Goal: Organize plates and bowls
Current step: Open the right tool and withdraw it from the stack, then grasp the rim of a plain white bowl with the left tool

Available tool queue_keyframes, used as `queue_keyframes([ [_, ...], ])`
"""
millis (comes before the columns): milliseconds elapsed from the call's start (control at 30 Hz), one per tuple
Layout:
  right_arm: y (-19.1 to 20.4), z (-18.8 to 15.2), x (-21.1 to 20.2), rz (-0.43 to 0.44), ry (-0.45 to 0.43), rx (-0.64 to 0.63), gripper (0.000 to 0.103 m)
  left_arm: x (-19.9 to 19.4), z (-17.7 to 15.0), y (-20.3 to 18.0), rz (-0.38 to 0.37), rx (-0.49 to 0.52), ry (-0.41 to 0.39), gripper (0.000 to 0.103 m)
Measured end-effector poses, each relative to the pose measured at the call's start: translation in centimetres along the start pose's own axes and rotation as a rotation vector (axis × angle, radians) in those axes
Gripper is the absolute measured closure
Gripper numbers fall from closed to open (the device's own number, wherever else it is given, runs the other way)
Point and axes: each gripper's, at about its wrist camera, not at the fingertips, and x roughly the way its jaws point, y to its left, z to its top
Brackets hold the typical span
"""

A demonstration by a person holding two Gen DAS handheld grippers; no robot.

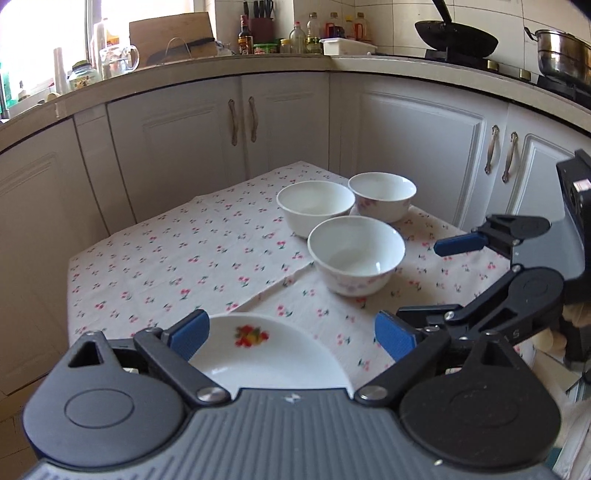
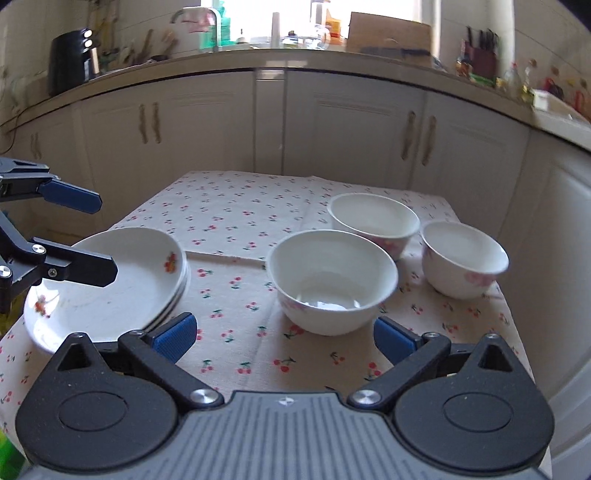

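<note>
Three white bowls stand on the cherry-print tablecloth (image 2: 236, 214): a near bowl (image 2: 332, 280), a far bowl (image 2: 373, 221) and a right bowl (image 2: 463, 258). In the left wrist view they are the near bowl (image 1: 356, 254), left bowl (image 1: 314, 206) and far bowl (image 1: 382, 195). A stack of white plates (image 2: 107, 284) with a fruit print lies at the left. My left gripper (image 1: 291, 338) is open above the top plate (image 1: 266, 354); it also shows in the right wrist view (image 2: 103, 236). My right gripper (image 2: 284, 338) is open and empty, just short of the near bowl; it also shows in the left wrist view (image 1: 424, 288).
The small table sits in a kitchen corner with white cabinets (image 1: 236, 122) behind. The counter holds bottles (image 1: 310, 35), a wok (image 1: 456, 37), a steel pot (image 1: 563, 55) and a cutting board (image 1: 171, 37). The table edge drops off at the right (image 2: 517, 332).
</note>
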Motion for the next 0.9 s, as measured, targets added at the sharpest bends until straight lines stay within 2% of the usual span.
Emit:
queue_keyframes([
  [133, -1.2, -0.3, 0.2, -0.067, -0.005, -0.011, 0.0, 1.5, 1.6, -0.7, -0.01, 0.003, -0.003, 0.007],
  [433, -2.8, -1.1, 1.2, -0.093, 0.019, 0.015, 0.0, 5.7, 4.9, -1.0, -0.012, 0.039, 0.035, 0.007],
  [767, -2.4, -0.8, 2.9, -0.06, 0.032, -0.075, 0.0, 11.5, 6.8, -0.9, -0.062, 0.045, 0.126, 0.007],
  [867, -2.6, -0.6, 3.7, -0.046, 0.042, -0.074, 0.0, 13.1, 6.9, -1.2, -0.084, 0.054, 0.16, 0.011],
  [900, -2.6, -0.5, 4.0, -0.04, 0.046, -0.075, 0.001, 13.6, 6.9, -1.3, -0.095, 0.059, 0.172, 0.015],
])
